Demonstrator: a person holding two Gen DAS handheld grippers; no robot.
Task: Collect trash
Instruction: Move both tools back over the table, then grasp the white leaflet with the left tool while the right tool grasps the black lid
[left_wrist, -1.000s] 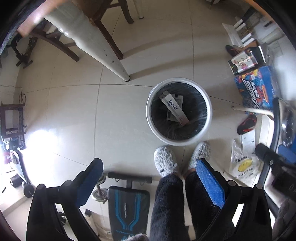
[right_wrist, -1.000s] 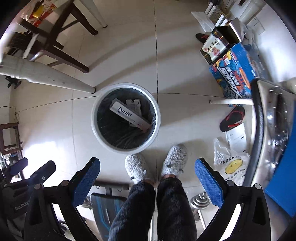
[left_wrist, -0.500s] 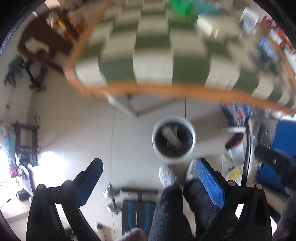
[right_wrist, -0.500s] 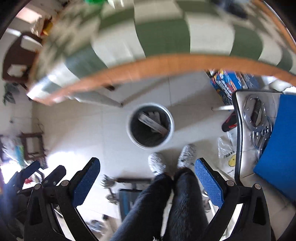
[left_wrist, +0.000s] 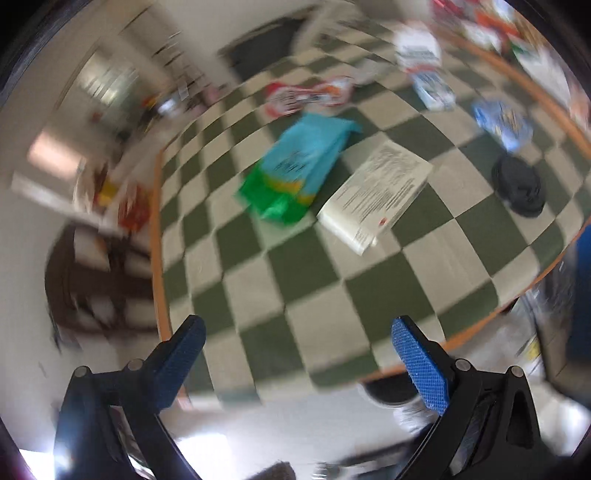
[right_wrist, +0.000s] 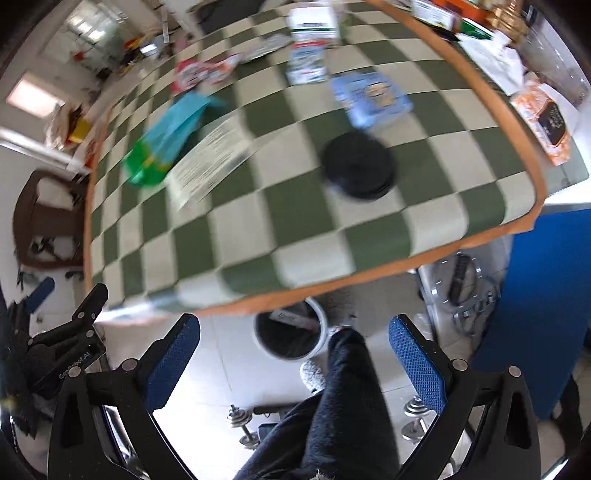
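Trash lies on a green and white checkered table (left_wrist: 280, 280) (right_wrist: 258, 229): a blue-green bag (left_wrist: 299, 166) (right_wrist: 166, 136), a white printed packet (left_wrist: 376, 192) (right_wrist: 210, 162), a black round lid (left_wrist: 519, 186) (right_wrist: 358, 170), a light blue pack (left_wrist: 502, 122) (right_wrist: 373, 98) and red wrappers (left_wrist: 306, 96) (right_wrist: 199, 74). My left gripper (left_wrist: 299, 354) is open and empty above the table's near edge. My right gripper (right_wrist: 295, 354) is open and empty, over the floor before the table. The white trash bin (right_wrist: 290, 334) with a black liner stands under the table edge, holding a box.
A brown chair (right_wrist: 48, 221) (left_wrist: 96, 280) stands left of the table. A blue panel (right_wrist: 546, 314) is at the right, and dumbbells (right_wrist: 243, 424) lie on the tiled floor near the person's legs (right_wrist: 332, 413). White boxes (right_wrist: 310, 48) sit at the table's far side.
Both grippers have risen from looking down at the bin to above table height and tilted forward. The tabletop with trash has come into view. Both stay open and empty.
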